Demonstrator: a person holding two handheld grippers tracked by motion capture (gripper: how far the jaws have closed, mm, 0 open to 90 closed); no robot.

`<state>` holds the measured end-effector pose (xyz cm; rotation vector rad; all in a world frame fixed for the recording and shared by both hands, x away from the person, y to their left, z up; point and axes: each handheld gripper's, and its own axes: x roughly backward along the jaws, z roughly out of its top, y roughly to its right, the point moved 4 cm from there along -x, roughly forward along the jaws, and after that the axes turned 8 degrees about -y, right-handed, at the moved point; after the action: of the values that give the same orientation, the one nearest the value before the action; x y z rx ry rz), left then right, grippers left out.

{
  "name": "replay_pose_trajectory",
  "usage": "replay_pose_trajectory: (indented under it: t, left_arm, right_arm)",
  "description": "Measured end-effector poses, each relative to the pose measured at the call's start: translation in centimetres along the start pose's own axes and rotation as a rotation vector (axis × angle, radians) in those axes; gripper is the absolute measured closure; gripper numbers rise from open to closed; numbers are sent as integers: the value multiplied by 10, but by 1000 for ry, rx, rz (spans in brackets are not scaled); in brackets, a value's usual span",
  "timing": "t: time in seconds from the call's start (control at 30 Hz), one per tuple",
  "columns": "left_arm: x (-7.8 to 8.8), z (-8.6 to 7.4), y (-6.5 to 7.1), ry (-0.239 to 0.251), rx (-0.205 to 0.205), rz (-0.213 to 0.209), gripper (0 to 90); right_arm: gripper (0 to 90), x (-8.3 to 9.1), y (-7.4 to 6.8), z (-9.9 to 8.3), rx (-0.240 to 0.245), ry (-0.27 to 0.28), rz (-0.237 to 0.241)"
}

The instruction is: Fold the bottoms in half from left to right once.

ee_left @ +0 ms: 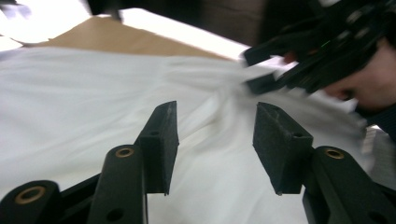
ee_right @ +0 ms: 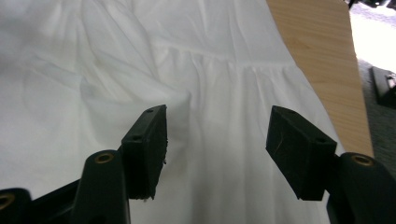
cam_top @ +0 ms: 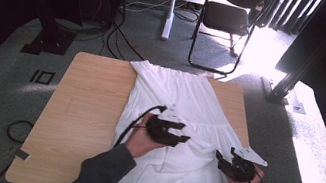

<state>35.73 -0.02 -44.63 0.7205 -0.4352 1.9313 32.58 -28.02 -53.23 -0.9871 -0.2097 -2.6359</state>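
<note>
Both tongs (cam_top: pixel 186 138) (cam_top: pixel 218 157) parted above white garment (cam_top: pixel 185 95).

white garment (cam_top: pixel 184 105) on wooden table (cam_top: pixel 82 107)

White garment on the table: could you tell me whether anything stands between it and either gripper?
Nothing visible does. The left gripper and right gripper both have open jaws right over the white garment, with bare cloth beneath them.
</note>
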Motion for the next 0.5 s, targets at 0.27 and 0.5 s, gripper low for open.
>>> replay_pose_trajectory:
  t: [0.27, 0.5]
  left_arm:
    - [59, -99, -41, -59, 167, 211, 462]
    - [68, -177, -47, -125, 316, 215, 402]
  right_arm:
    - [403, -25, -12, 26, 17, -42, 65]
    - [375, -57, -24, 23, 41, -194, 104]
